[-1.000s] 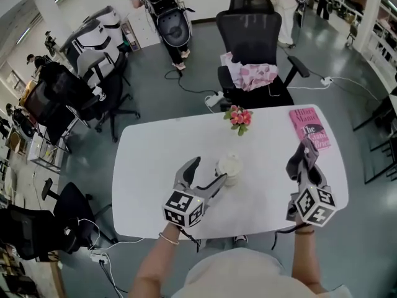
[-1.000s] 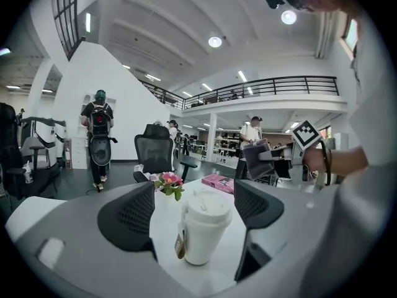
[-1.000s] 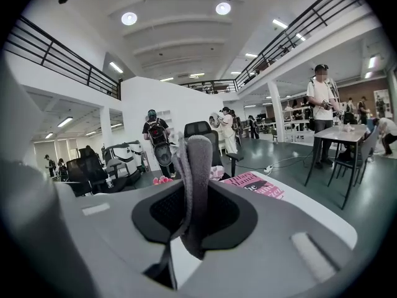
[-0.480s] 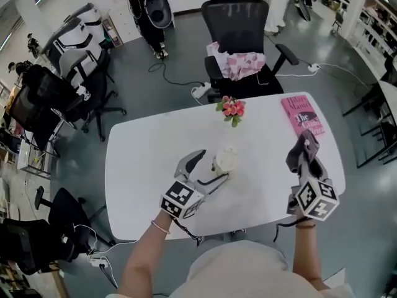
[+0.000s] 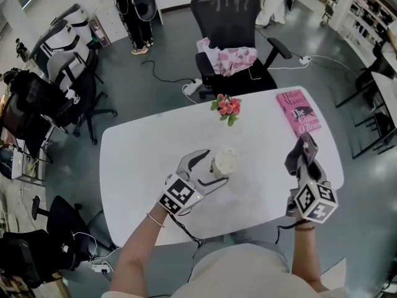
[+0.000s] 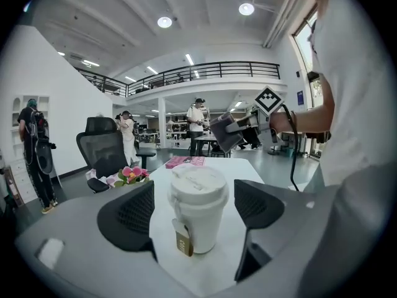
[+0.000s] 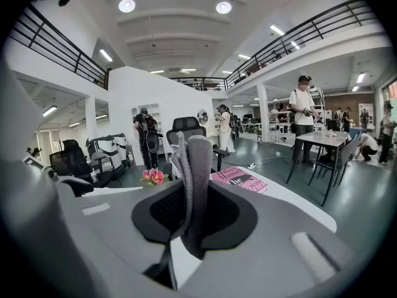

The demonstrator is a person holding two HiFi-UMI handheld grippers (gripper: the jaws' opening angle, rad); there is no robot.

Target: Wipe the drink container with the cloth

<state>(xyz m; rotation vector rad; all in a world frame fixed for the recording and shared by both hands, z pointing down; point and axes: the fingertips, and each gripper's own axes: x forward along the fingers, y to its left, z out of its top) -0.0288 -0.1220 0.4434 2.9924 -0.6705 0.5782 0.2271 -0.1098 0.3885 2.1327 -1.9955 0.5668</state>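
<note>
Straddling the white lidded paper cup [image 5: 224, 162] on the white counter [image 5: 142, 166] with wide left gripper [image 5: 216, 166]; pinching grey cloth [image 7: 192, 191] in right gripper [image 5: 303, 157] at three o'clock. Likely topples cup if wiped before gripped.

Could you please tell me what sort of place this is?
Probably a large open-plan office or lab hall: office chairs near the white table, a railed mezzanine overhead, and more desks on the floor behind.
</note>
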